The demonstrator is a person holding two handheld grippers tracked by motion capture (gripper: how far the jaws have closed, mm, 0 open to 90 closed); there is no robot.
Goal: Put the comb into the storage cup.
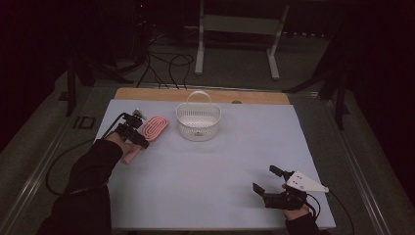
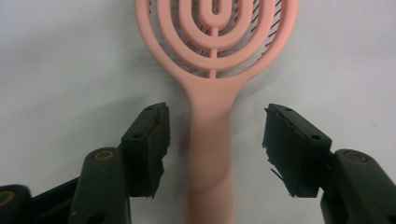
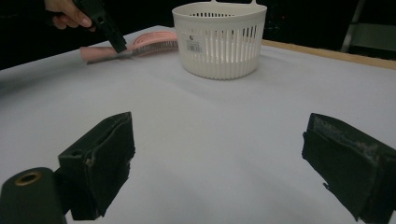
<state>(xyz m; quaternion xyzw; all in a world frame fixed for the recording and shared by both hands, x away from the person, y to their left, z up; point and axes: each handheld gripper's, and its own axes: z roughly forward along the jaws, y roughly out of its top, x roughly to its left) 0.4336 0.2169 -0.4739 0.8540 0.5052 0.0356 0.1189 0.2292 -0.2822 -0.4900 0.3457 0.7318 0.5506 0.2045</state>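
The left gripper straddles the brush handle, jaws spread and not yet pinching — likely lining up a grasp — basket at its three o'clock, right gripper idle, agape.

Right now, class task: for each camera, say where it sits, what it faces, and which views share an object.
High view: above the person's side, facing forward and down on the table; both forearms show.
Left gripper view: rides the left gripper, facing the pink hairbrush between open jaws.
Right gripper view: rides the right gripper, facing the white basket.
All views share the hairbrush.
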